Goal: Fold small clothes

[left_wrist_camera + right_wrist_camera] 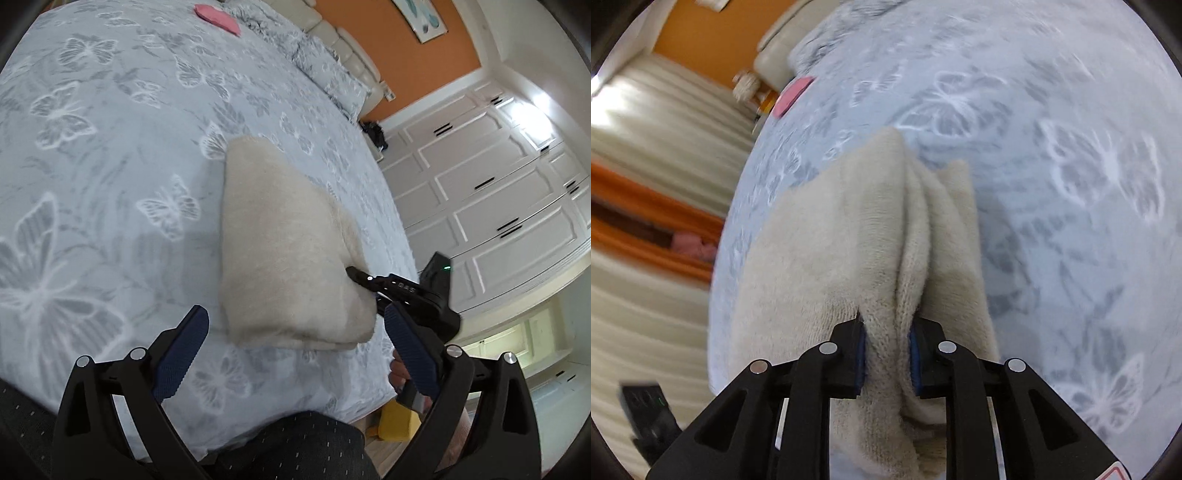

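Illumination: bright, even indoor light in both views.
Source: glare patch on the white wardrobe doors [532,110] at 2 o'clock, left wrist view; a washed-out glow on the curtain [646,110] at 10 o'clock, right wrist view.
Shadows: soft grey shade on the bedspread [155,243] at 9 o'clock beside the cream garment [280,236].
Blur: motion smear across curtain and bedspread butterflies, right wrist view; left wrist view mildly soft.
Distortion: fisheye bending, dark vignette in all corners.
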`<state>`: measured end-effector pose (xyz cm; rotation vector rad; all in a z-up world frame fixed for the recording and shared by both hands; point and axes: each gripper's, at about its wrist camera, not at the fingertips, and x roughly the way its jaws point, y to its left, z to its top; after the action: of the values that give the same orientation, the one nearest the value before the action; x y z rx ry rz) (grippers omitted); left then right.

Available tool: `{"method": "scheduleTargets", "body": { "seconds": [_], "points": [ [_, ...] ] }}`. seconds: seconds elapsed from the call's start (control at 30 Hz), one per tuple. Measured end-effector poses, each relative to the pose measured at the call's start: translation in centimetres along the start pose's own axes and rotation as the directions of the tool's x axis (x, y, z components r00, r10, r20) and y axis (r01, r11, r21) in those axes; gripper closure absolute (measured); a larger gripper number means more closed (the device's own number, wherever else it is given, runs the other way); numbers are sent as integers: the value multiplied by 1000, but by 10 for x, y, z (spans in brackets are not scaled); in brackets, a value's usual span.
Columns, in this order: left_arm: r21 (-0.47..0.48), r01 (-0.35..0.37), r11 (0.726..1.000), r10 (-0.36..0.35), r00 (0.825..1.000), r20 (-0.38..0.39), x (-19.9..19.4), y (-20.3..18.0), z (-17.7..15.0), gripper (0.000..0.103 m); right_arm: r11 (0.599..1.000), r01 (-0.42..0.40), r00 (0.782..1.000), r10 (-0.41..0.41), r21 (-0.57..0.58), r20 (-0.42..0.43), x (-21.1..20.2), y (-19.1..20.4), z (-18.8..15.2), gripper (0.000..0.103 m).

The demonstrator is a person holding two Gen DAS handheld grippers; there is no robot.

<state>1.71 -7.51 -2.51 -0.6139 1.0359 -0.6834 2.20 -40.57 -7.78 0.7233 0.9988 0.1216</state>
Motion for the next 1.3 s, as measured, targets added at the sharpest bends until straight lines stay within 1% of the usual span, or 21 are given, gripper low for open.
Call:
{"method": "scheduleTargets", "body": {
  "seconds": [0.13,0.3,0.33,0.4,0.43,0.53,0.57,0.63,0.67,0.7,0.77,0.8,0.87,0.93,0.97,1.0,1.07,1.1,1.13,1.23,1.3],
  "points": [
    [-47,24,999,-24,1000,-3,27,-4,15,9,998,-55,998,55,-10,43,-22,6,-1,86],
    [-55,-4,999,4,1000,-5,51,-12,29,9,997,-73,992,71,9,106,-48,-6,-17,87],
    [-44,-10,999,10,1000,-2,53,-14,29,9,998,-66,992,64,16,105,-37,-6,-18,87],
    [-16,-45,999,45,999,-14,62,-17,29,9,1000,9,998,-10,19,60,-13,-21,-21,85],
    [-6,-58,998,58,998,-23,66,-18,29,9,1000,13,999,-14,25,36,-2,-30,-24,85],
    [43,-140,989,142,989,-36,77,-19,29,9,996,-55,996,51,63,66,-18,-32,-20,78],
    [48,-160,986,162,986,-33,78,-19,31,9,998,-49,995,44,50,86,-26,-29,-19,74],
    [25,-161,987,161,987,-15,77,-15,35,9,1000,-16,993,14,19,117,-39,-25,-18,62],
    [11,-166,986,166,986,-10,77,-12,38,9,1000,13,993,-14,11,118,-41,-25,-17,47],
    [-10,-169,986,169,986,-7,78,-9,41,9,999,40,992,-41,11,118,-41,-27,-15,39],
    [-80,-162,984,160,987,-31,88,4,47,7,999,46,994,-48,28,93,-32,-35,-11,35],
    [-124,-162,979,154,986,-68,98,13,48,7,998,42,997,-45,41,66,-23,-38,-10,28],
    [-197,-156,968,133,983,-126,115,28,47,6,996,19,999,-21,92,24,-3,-45,-12,24],
    [-300,-117,947,68,983,-168,128,45,42,6,983,-73,997,73,166,9,13,-56,-17,27],
    [-344,-80,936,22,985,-170,132,52,41,8,971,-121,993,120,205,17,18,-60,-20,49],
    [-366,-54,929,-6,987,-161,131,55,43,14,955,-167,986,169,245,15,23,-60,-21,54],
    [-344,-47,938,-10,987,-160,124,50,50,42,969,-130,991,128,211,25,16,-48,-20,64],
    [-322,-36,946,-15,988,-155,118,45,54,48,980,-121,992,116,157,40,6,-31,-15,66],
    [-283,-19,959,-21,990,-137,107,37,60,50,983,-129,991,124,127,51,0,-18,-13,66],
    [-214,45,976,-56,997,-48,64,15,85,51,988,-157,981,157,-10,112,-33,39,-1,67],
    [-176,98,979,-96,995,18,33,2,103,50,976,-198,964,210,-89,165,-55,76,8,67]
  ]
}}
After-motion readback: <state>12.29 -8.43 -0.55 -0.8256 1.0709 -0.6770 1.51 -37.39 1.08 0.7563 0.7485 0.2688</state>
